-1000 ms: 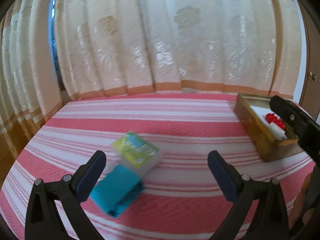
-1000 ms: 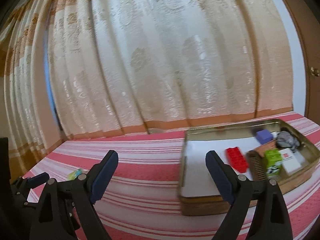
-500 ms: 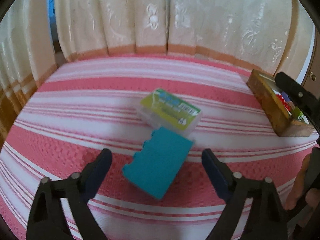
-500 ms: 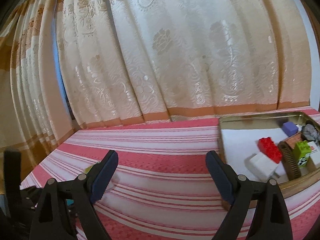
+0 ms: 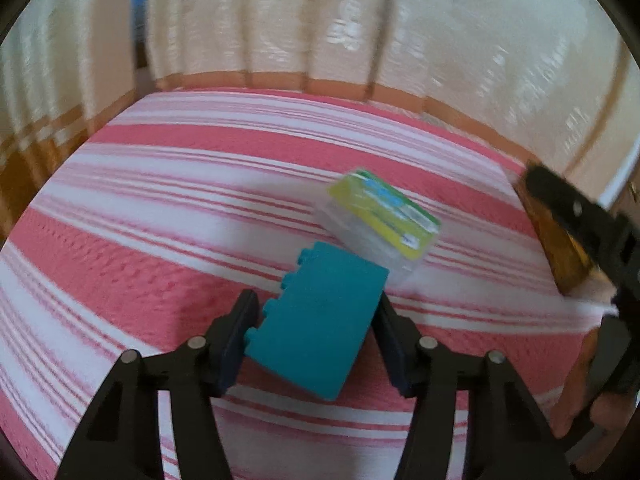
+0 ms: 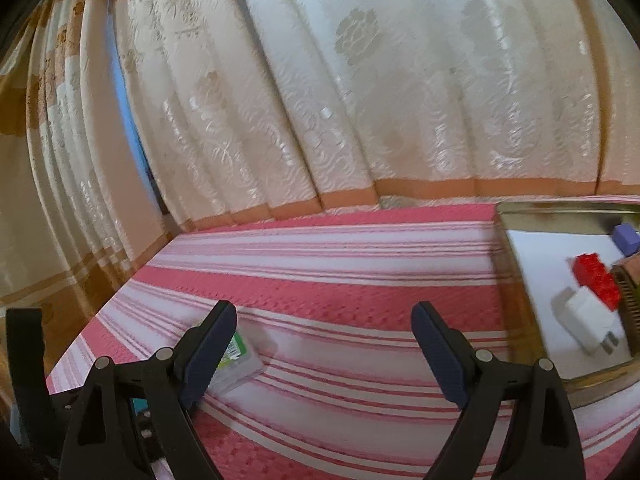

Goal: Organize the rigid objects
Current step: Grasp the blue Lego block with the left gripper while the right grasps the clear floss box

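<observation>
A teal block (image 5: 320,320) with notched left edge lies on the pink striped cloth. My left gripper (image 5: 314,340) is open, its fingers on either side of the block, close to its edges. A clear plastic box with a green-yellow label (image 5: 380,220) lies just behind the block and also shows in the right wrist view (image 6: 236,360). My right gripper (image 6: 324,356) is open and empty above the cloth. A brass tray (image 6: 516,312) at the right holds a red brick (image 6: 596,280), a white charger (image 6: 588,320) and a purple cube (image 6: 626,238).
The pink and white striped cloth (image 5: 200,208) covers the surface. Cream patterned curtains (image 6: 360,80) hang close behind it. The tray's side wall (image 5: 560,252) and my right gripper's body (image 5: 580,216) show at the right of the left wrist view.
My left gripper has moved forward and down over the teal block, and its fingers have narrowed around it. My right gripper has shifted left, so the tray sits farther right in its view.
</observation>
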Motion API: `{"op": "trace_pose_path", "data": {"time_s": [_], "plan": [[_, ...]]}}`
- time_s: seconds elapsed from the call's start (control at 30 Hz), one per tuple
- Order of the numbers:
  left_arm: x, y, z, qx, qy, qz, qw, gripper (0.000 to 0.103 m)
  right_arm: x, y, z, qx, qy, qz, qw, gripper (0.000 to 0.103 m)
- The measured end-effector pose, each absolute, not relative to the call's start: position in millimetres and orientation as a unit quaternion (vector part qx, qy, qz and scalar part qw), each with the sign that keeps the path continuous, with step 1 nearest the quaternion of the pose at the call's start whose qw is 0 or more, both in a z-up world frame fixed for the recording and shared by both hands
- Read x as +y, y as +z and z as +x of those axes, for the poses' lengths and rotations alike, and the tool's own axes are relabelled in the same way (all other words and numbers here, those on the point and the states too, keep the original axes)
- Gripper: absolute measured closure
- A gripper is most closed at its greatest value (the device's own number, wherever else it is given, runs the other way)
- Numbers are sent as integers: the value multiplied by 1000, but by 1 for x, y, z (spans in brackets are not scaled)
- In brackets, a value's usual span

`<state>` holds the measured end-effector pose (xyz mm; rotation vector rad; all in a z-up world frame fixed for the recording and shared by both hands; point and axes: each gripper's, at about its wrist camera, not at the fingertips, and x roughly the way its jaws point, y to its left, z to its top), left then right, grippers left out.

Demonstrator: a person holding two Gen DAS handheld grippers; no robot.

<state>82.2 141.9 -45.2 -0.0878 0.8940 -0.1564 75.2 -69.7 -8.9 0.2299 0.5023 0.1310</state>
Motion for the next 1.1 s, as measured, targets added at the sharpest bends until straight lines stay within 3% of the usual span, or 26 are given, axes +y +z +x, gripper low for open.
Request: {"op": "trace_pose_path", "data": {"time_s": [0.37, 0.53, 0.97, 1.1], "plan": [[169, -48, 105, 427, 34, -76, 900, 46, -18, -22, 108, 328, 123, 65, 934, 12], [171, -49, 106, 428, 44, -78, 900, 46, 10, -32, 124, 373, 151, 25, 915, 38], [190, -48, 103, 416, 88, -116, 897, 46, 26, -37, 127, 383, 203, 1, 901, 38], [191, -48, 103, 417, 100, -115, 896, 46, 39, -47, 137, 413, 196, -30, 889, 43]]}}
